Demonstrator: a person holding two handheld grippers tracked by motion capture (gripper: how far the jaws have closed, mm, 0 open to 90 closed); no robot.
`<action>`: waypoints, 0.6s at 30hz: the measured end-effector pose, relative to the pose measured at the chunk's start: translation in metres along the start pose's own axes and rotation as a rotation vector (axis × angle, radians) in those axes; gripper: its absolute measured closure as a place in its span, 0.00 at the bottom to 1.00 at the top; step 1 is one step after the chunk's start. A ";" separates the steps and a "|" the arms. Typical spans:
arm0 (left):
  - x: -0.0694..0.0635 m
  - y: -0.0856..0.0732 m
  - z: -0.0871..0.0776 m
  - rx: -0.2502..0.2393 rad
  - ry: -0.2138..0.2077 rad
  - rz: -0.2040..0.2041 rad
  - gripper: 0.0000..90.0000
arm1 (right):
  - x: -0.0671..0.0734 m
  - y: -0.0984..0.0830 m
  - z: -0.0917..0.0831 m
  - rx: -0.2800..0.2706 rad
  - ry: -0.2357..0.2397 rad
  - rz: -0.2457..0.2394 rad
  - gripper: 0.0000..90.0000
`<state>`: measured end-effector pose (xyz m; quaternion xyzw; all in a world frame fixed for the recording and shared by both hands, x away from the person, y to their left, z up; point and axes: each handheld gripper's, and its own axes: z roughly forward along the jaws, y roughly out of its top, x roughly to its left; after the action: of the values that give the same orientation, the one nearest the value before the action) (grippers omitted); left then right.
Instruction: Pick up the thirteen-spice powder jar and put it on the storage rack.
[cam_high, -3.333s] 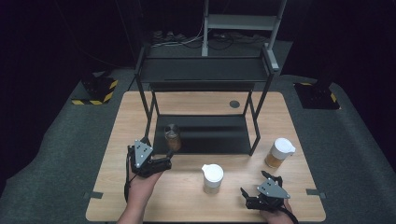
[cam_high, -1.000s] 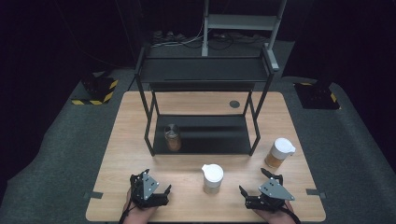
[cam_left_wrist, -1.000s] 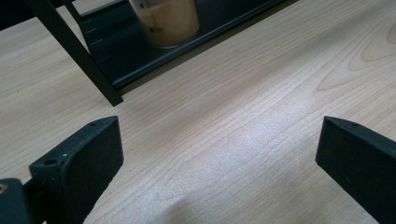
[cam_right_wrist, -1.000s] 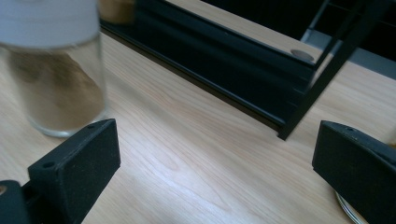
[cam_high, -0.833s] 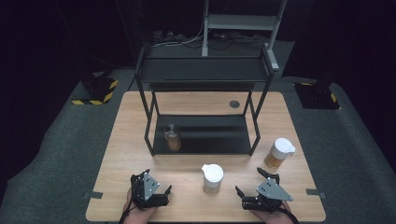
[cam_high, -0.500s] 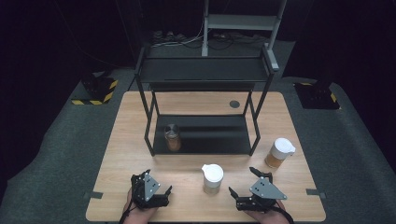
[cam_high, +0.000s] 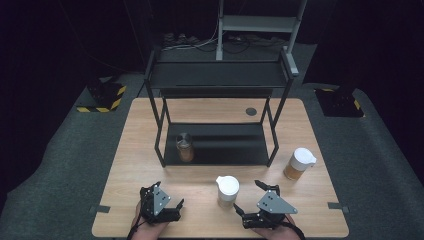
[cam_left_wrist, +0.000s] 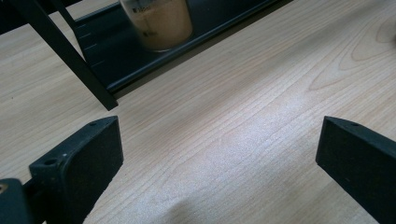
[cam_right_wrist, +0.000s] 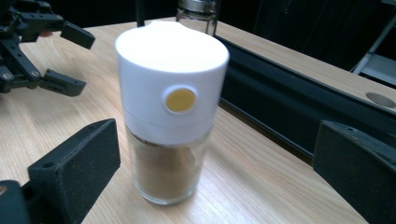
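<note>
Right now the right tongs (cam_high: 248, 198) are spread wide and grip nothing, their jaws flanking the white-capped spice jar (cam_right_wrist: 169, 112) without touching it; the jar stands upright on the tabletop (cam_high: 320, 200), just in front of the black rack (cam_high: 218, 145). Over at the near left corner, the left tongs (cam_high: 165, 196) gape just as wide above bare wood, empty.

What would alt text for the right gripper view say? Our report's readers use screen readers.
A white-capped spice jar of brown powder stands upright on the wooden table, between the open jaws of the right gripper without touching them. Behind it runs the black rack's base; the left gripper sits at upper left.
</note>
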<state>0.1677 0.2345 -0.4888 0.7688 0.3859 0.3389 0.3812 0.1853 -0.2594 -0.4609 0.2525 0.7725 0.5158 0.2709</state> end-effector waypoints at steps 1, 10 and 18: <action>0.000 0.000 0.000 0.000 0.000 0.000 0.01 | 0.000 0.000 0.000 0.000 0.000 0.000 0.00; 0.000 0.001 0.001 0.003 -0.004 0.009 0.01 | 0.004 0.006 0.011 0.004 0.023 0.018 0.00; 0.002 0.001 0.000 0.003 -0.012 0.007 0.01 | 0.003 0.008 0.020 0.003 0.036 0.052 0.00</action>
<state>0.1691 0.2356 -0.4880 0.7727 0.3815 0.3347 0.3812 0.1974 -0.2418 -0.4600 0.2638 0.7711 0.5261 0.2431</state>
